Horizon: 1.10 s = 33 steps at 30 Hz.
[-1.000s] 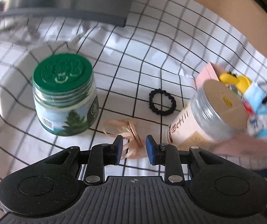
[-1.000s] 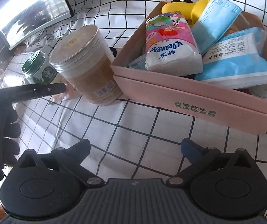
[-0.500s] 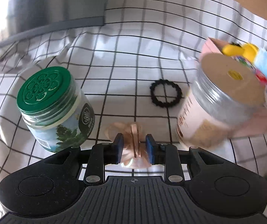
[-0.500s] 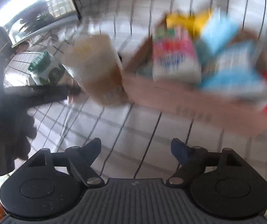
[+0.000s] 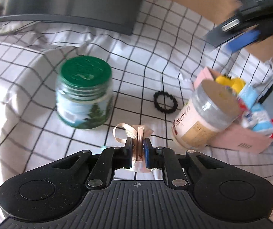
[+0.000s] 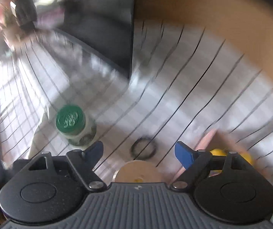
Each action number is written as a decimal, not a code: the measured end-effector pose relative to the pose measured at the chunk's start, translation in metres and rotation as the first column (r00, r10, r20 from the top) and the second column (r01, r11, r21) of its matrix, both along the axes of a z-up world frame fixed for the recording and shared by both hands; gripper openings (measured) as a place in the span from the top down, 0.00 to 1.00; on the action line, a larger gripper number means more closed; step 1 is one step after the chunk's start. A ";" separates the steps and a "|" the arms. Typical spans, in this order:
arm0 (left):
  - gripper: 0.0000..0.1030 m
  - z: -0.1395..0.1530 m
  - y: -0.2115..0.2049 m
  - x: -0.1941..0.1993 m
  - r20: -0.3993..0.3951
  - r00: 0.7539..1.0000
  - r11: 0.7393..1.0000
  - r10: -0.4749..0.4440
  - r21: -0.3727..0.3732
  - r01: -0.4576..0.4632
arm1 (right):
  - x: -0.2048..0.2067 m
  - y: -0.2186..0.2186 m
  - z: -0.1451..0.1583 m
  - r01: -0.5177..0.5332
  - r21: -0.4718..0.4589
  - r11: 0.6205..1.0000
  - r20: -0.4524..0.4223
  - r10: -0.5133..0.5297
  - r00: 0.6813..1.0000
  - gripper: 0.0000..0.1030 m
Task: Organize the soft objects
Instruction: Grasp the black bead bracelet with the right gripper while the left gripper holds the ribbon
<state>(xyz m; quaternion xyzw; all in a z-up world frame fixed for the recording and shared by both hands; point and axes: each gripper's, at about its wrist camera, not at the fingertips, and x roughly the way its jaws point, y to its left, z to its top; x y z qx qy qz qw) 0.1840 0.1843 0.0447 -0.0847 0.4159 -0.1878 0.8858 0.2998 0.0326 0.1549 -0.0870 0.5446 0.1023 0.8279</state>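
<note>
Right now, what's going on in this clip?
A person with two handheld grippers is tidying soft items on a checked cloth. The left gripper has its jaws shut on a peach ribbon piece, just in front of the green-lidded jar. The right gripper is open and empty, above the tan-lidded container, its view blurred. The black hair tie lies loose on the cloth. The pink box beside the container already holds tissue packs and a mask.
</note>
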 end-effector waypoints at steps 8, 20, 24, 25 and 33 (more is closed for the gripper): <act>0.86 0.012 0.030 -0.016 -0.023 0.997 0.995 0.071 -0.067 -0.072 | 0.091 0.019 -0.094 0.085 -0.073 0.994 -0.352 -0.106 0.930 0.51; 0.86 -0.003 0.053 -0.022 -0.064 0.989 0.985 0.135 -0.103 -0.142 | 0.110 0.032 -0.143 0.113 -0.156 0.981 -0.419 -0.169 0.892 0.81; 0.86 -0.004 0.054 -0.025 -0.075 0.987 0.984 0.140 -0.098 -0.147 | 0.107 0.029 -0.144 0.091 -0.139 0.986 -0.406 -0.141 0.903 0.93; 0.86 -0.002 0.054 -0.026 -0.073 0.988 0.985 0.139 -0.093 -0.145 | 0.106 0.028 -0.144 0.093 -0.125 0.988 -0.405 -0.136 0.904 0.94; 0.86 0.040 0.058 -0.023 0.009 0.989 0.988 0.151 -0.020 -0.151 | 0.061 0.043 -0.046 0.003 0.038 0.999 -0.252 0.007 0.968 0.94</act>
